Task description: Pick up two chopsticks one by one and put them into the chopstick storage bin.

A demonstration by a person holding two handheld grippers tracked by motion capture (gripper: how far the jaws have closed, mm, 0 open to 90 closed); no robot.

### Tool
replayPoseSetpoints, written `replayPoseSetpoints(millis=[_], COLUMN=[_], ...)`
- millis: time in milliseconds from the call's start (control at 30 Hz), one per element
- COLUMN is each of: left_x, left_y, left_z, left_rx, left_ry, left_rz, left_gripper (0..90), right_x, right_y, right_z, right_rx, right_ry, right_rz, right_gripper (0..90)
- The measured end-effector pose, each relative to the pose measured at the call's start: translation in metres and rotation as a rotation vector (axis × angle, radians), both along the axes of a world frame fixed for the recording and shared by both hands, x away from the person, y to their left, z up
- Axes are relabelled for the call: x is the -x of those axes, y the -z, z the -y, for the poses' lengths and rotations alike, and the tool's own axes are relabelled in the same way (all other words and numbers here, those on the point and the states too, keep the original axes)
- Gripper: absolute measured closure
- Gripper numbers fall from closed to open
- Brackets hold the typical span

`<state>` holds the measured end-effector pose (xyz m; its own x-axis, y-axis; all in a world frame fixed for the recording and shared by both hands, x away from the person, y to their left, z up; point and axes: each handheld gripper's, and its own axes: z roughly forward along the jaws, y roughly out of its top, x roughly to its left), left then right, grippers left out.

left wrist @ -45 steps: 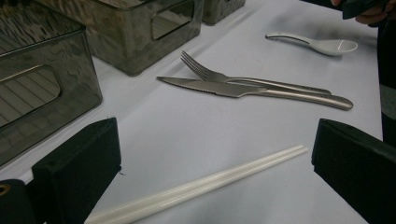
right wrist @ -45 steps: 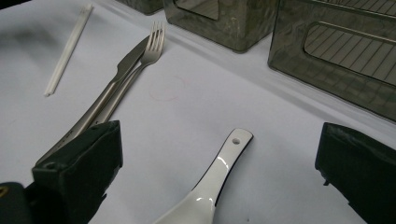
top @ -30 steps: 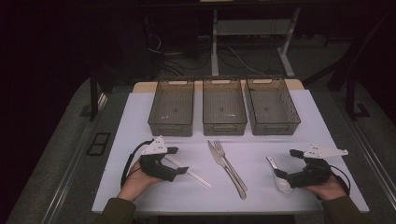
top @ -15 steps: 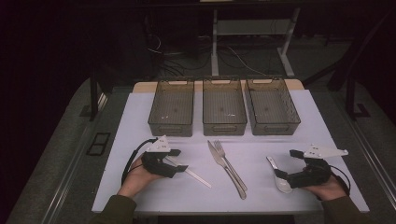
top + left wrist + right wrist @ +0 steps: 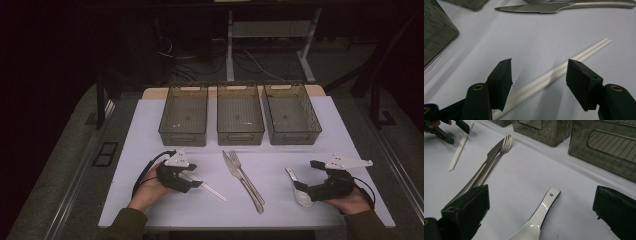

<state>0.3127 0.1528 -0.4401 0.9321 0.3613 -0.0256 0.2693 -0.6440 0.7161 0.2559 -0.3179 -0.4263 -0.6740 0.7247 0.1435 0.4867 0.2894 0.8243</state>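
Two grippers low over the desk [image 5: 150, 130]. Left gripper [image 5: 539, 82]: fingers spread wide, straddling the white chopsticks [image 5: 554, 75], which lie flat on the desk; no contact seen. Right gripper [image 5: 541, 220]: fingers spread wide either side of the white spoon [image 5: 536, 222], also flat. Knife [image 5: 239, 176] and fork [image 5: 245, 175] lie together between both.

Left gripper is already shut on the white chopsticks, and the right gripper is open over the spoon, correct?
Not quite. The left gripper is open, its jaws either side of the white chopsticks, as the left gripper view shows. The right gripper is indeed open over the spoon.
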Motion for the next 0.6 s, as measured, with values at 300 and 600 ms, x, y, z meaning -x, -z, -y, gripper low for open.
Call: replayPoseSetpoints(millis=[300, 600], left_x=[-0.0016, -0.0024], left_y=[0.0019, 0.0034], left_z=[0.0054, 0.0084], left_rx=[-0.070, -0.086], left_ry=[0.040, 0.056], left_rz=[0.020, 0.007], left_gripper=[41.3, 48.2], right_x=[0.0001, 0.0000], right_y=[-0.0002, -0.0003], right_z=[0.0004, 0.0009], right_rx=[0.000, -0.001], right_ry=[0.001, 0.002], right_rz=[-0.002, -0.002], right_gripper=[0.7, 0.7])
